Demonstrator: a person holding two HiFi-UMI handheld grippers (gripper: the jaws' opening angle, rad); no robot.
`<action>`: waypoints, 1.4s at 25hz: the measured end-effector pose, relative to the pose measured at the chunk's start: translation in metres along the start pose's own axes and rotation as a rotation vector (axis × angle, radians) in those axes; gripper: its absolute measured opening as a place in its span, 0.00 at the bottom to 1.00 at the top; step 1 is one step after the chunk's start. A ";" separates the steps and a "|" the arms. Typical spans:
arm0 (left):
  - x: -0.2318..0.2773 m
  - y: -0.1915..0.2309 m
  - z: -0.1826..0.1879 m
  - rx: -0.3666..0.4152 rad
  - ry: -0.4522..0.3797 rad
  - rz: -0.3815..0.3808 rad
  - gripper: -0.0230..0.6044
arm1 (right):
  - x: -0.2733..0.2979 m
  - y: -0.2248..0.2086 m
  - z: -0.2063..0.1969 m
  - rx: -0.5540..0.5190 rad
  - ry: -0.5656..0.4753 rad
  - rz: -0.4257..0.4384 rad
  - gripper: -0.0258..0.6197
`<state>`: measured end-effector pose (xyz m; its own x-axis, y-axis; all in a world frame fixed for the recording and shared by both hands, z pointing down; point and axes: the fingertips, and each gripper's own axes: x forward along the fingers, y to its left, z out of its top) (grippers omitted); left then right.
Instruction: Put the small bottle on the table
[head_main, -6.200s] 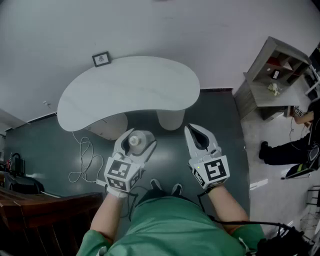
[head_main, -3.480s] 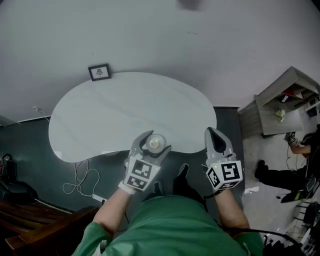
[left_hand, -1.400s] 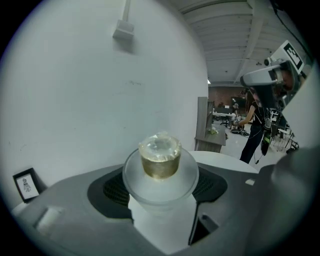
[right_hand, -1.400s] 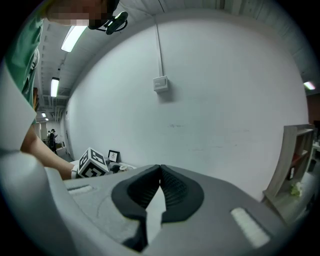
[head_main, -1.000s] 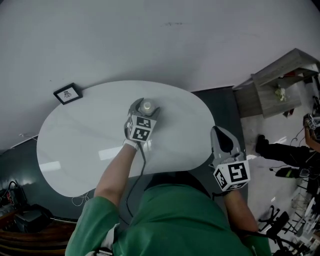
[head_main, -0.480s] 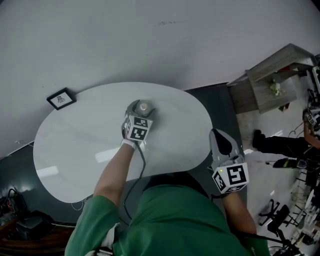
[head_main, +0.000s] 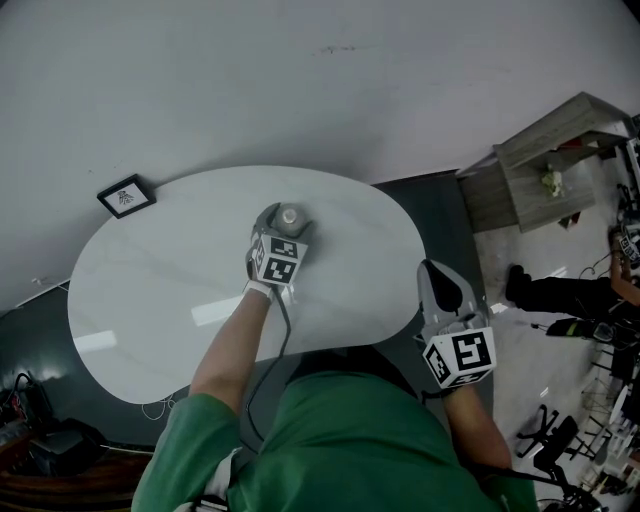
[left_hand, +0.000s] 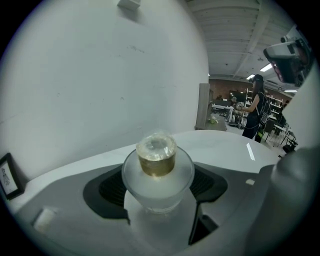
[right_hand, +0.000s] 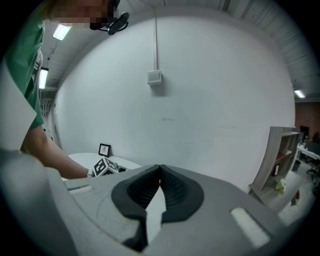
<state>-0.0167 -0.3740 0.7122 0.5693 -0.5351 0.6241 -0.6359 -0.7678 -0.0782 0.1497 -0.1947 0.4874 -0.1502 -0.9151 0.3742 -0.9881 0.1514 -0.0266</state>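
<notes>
Small bottle (left_hand: 158, 172), upright, is clamped in the jaws of the left gripper (head_main: 284, 213) over the white table (head_main: 150, 290) toward its 12 o'clock edge, probably held level so it lands without tipping, while the right gripper (head_main: 431, 268), jaws together and empty, hangs off the 4 o'clock rim

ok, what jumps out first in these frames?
The left gripper reaches out over the middle of the white kidney-shaped table, its jaws closed on a small bottle, frosted with a gold neck. The right gripper hangs shut and empty off the table's near right edge. A small framed picture stands at the table's far left, by the wall.
</notes>
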 end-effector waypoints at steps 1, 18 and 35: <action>-0.003 -0.002 0.000 0.000 0.002 -0.007 0.60 | 0.001 0.001 0.001 0.000 -0.004 0.004 0.04; -0.195 0.012 0.137 -0.111 -0.385 0.165 0.58 | 0.026 0.027 0.084 -0.053 -0.205 0.167 0.04; -0.331 -0.036 0.223 -0.175 -0.654 0.278 0.11 | -0.017 0.063 0.175 -0.101 -0.458 0.289 0.04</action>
<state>-0.0662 -0.2478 0.3345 0.5345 -0.8452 0.0028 -0.8451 -0.5345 -0.0070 0.0842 -0.2352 0.3167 -0.4361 -0.8966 -0.0774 -0.8999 0.4351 0.0294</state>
